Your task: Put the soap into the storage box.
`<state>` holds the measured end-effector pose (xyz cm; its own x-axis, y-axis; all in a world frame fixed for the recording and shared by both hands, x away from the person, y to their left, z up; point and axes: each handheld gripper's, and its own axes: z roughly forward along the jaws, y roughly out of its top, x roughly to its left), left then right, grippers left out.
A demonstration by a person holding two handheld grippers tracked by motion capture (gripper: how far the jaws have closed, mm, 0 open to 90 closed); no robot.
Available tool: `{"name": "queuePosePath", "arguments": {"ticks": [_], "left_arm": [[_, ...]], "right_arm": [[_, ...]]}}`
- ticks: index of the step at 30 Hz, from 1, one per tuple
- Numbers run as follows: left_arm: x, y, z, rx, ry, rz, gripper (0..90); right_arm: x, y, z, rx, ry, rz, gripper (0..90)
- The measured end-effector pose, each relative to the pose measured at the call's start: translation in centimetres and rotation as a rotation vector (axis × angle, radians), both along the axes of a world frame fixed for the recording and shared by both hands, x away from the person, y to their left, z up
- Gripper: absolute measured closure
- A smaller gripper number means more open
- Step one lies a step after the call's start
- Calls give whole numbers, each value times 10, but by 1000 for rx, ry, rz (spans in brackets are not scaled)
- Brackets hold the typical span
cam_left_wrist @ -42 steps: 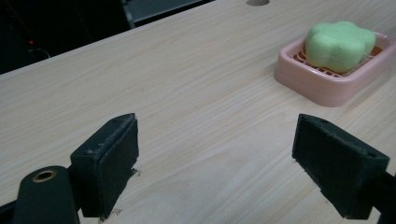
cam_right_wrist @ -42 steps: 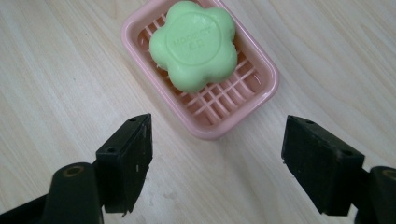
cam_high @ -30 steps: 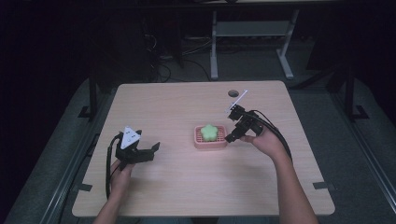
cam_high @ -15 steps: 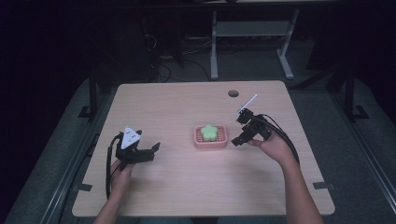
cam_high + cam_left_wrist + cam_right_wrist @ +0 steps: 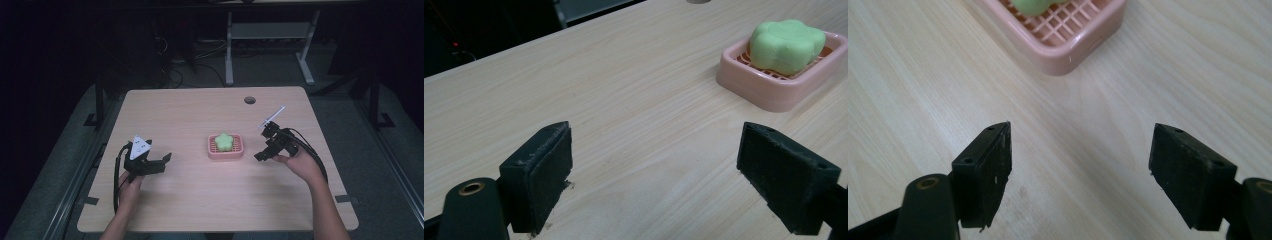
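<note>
From above, the right gripper is backing away from the pink soap dish at the middle of the table, sitting farther out and lower toward the person than it was a second ago, when it was right at the dish's edge. The green soap is lying in the dish, and that retreat suggests the placing is finished and the hand is letting go of the job. The right forearm is reaching in from the bottom edge, wrist bent inward, the gripper pointing back toward the dish. The left gripper is resting well to the left, unmoved, its grey plate on top and its nose turned toward the dish.

In the left gripper view, the jaws are standing wide apart over bare wood, holding nothing, while the soap is sitting in the dish up at the right.

In the right gripper view, the jaws are likewise spread and empty, hanging over the tabletop, with a corner of the dish just ahead of them.
</note>
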<state>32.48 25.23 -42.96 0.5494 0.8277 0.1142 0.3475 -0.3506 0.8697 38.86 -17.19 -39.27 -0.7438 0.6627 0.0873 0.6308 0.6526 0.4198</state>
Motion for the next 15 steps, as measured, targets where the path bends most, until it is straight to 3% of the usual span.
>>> {"name": "queuePosePath", "arguments": {"ticks": [15], "left_arm": [[0, 0, 0, 6, 2, -2, 143]], "right_arm": [[-19, -23, -10, 21, 1, -35, 247]]}}
